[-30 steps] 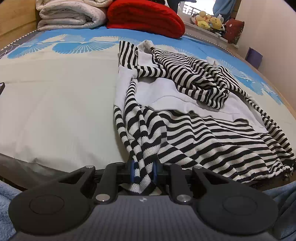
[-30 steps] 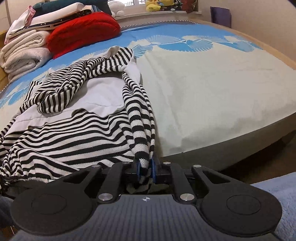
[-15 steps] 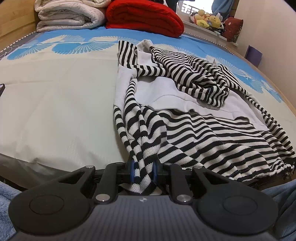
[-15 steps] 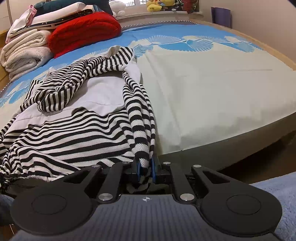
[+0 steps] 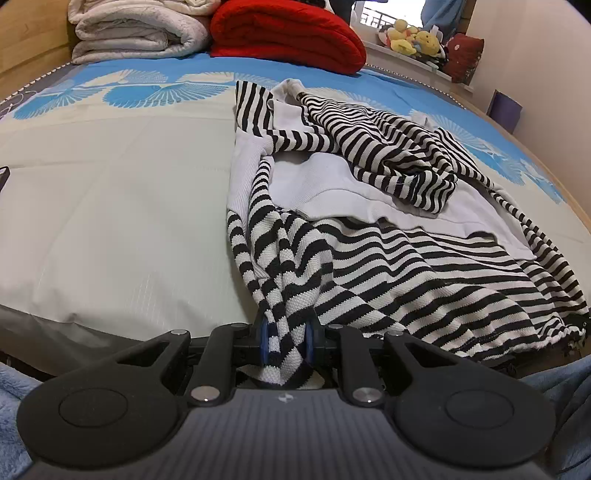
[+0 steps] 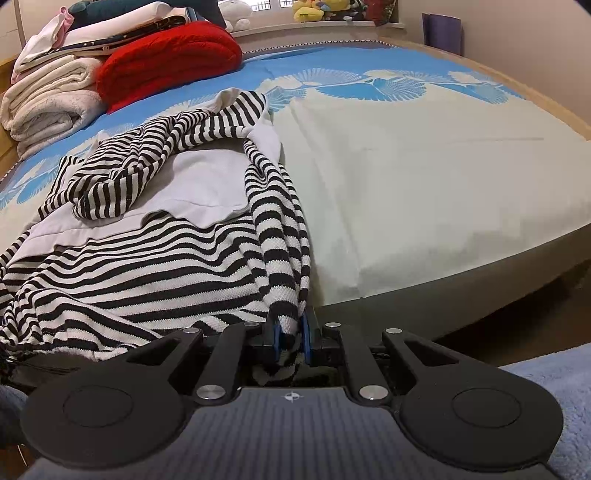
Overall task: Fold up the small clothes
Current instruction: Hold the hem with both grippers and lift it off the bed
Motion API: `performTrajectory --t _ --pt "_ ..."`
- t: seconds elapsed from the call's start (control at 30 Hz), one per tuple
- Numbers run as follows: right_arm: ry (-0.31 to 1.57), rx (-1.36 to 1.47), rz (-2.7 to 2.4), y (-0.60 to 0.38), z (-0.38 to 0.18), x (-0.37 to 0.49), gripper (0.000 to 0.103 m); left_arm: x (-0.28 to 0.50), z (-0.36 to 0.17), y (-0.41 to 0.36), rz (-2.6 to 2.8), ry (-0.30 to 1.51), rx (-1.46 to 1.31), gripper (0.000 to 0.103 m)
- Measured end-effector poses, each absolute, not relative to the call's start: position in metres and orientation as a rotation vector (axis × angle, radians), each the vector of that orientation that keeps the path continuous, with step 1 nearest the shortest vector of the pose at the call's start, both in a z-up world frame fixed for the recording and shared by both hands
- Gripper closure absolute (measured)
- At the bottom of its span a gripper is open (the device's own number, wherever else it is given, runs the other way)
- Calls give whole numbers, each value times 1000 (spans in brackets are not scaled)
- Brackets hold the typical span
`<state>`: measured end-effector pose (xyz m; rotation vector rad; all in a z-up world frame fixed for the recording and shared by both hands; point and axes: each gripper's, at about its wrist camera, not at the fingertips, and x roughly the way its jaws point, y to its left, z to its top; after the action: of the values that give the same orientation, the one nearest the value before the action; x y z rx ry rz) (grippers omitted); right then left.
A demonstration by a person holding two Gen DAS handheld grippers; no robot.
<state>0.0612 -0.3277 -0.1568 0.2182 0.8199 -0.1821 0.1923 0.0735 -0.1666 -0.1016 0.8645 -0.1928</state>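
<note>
A black-and-white striped top (image 5: pixel 417 273) with a white panel lies crumpled on the bed, its hem at the near edge. My left gripper (image 5: pixel 286 338) is shut on the hem's left corner, striped cloth bunched between its blue pads. In the right wrist view the same striped top (image 6: pixel 133 273) spreads to the left, and my right gripper (image 6: pixel 291 334) is shut on the hem's right corner. A striped sleeve (image 5: pixel 391 155) is heaped over the white panel at the far end.
The bed (image 5: pixel 110 206) has a pale sheet with a blue patterned band. A red folded blanket (image 5: pixel 284 33) and white folded blankets (image 5: pixel 136 33) are stacked at its head. Plush toys (image 5: pixel 413 37) sit on the sill. A blue fleece (image 6: pixel 554 387) is at the near edge.
</note>
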Motion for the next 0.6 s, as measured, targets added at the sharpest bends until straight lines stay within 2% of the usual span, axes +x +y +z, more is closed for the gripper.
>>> performTrajectory --t 0.5,0.6 --pt "815 219 -182 -329 -152 59 93 191 -165 79 -213 870 -119 83" --pt "809 302 -180 -337 -137 47 94 185 -159 80 -224 889 -130 84"
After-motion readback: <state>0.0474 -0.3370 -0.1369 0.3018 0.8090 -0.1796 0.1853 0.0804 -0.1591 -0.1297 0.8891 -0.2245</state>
